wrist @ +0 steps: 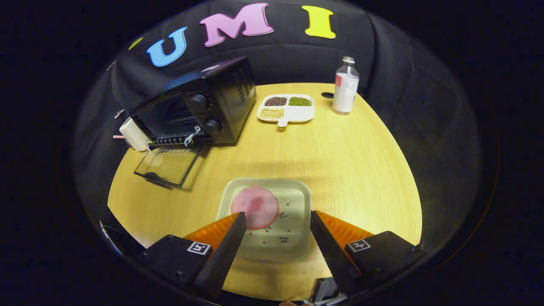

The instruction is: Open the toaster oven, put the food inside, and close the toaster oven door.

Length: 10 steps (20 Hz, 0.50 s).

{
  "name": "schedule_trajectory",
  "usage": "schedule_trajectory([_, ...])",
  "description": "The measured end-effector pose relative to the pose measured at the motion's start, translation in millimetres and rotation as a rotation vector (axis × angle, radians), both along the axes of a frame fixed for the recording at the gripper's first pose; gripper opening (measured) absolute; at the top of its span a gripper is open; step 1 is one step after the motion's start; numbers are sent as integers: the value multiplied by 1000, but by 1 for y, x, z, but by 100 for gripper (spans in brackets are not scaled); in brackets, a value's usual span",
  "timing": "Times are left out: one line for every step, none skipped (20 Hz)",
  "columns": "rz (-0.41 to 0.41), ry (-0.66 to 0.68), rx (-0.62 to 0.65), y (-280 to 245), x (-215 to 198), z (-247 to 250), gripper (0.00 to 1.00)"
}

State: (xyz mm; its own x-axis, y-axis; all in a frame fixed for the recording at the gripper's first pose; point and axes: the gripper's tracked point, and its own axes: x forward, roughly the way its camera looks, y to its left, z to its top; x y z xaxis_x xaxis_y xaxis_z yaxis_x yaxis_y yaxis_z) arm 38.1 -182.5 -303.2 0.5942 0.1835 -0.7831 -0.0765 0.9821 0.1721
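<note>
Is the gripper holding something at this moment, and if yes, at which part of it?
Nothing is held. The gripper is open, its fingers spread above the square tray, and the pink round food lies on that tray, just ahead of one finger.

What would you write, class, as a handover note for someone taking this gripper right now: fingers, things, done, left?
Gripper: open, holding nothing, fingers spread above the near part of the square plate.
Food: round pink slice lies on the plate, just ahead of one finger.
Toaster oven: far across the table, door folded down flat.
Done: door opened.
Left: grip the slice, put it inside, close the door.
</note>
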Motion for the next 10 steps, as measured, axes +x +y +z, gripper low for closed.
schedule_trajectory([-13,17,4,-5,1,-7,100])
schedule_trajectory([-26,34,9,-10,1,-14,100])
schedule_trajectory([-37,51,14,-13,0,-19,100])
schedule_trajectory([-42,62,17,-15,-1,-23,100])
schedule_trajectory([-41,72,11,-17,-1,-29,100])
schedule_trajectory([-40,87,7,-19,-3,-35,98])
schedule_trajectory([-40,100,13,-19,-4,-39,97])
schedule_trajectory([-41,112,21,-20,-4,-43,96])
schedule_trajectory([-52,122,24,-21,-5,-47,93])
schedule_trajectory([-67,128,23,-24,-4,-50,80])
